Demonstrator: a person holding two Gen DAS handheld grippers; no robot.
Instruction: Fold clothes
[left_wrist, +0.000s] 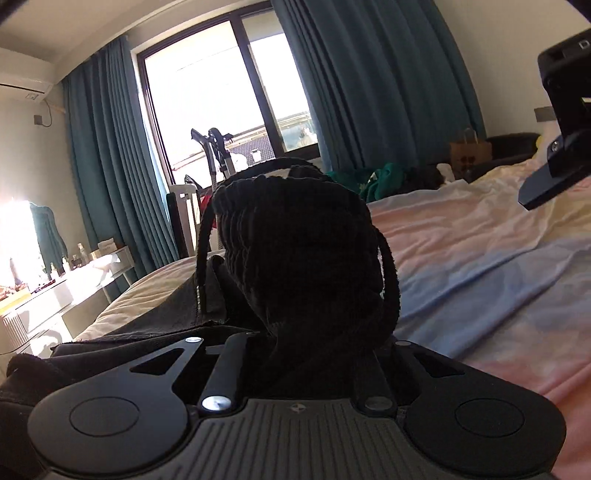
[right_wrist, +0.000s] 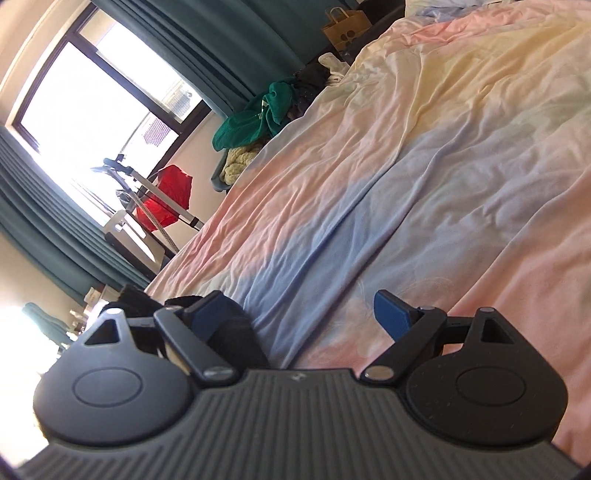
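Left gripper: you are clamping your left gripper (left_wrist: 306, 343) on a bunch of the black garment (left_wrist: 303, 254); the fabric is rising from between the fingers and filling the centre of the left wrist view, so the fingertips themselves are hidden.
Black garment: it is standing up in a ribbed, bunched mass at mid-frame, with a thin black strap (left_wrist: 389, 273) looping down its right side; the rest of the dark cloth is trailing toward the lower left of the frame over the bed edge.
Right gripper: you are holding your right gripper (right_wrist: 306, 317) with its jaws spread wide and nothing between them; its blue fingertips (right_wrist: 391, 317) are sitting low over the sheet, and a dark fold of the garment is lying just beside the left-hand finger, at lower left of the right wrist view.
Right gripper from the other side: it is showing as a black shape at the upper right of the left wrist view, hanging above the bed.
Bed sheet (right_wrist: 424, 166): it is lying wrinkled in pink, blue and pale yellow, taking up the right half of both views.
Background: teal curtains (left_wrist: 369, 74) are framing a bright window (left_wrist: 207, 96) at the top of the left wrist view; a green cloth pile (right_wrist: 255, 114) and a paper bag (right_wrist: 345, 27) are sitting beyond the far edge of the bed.
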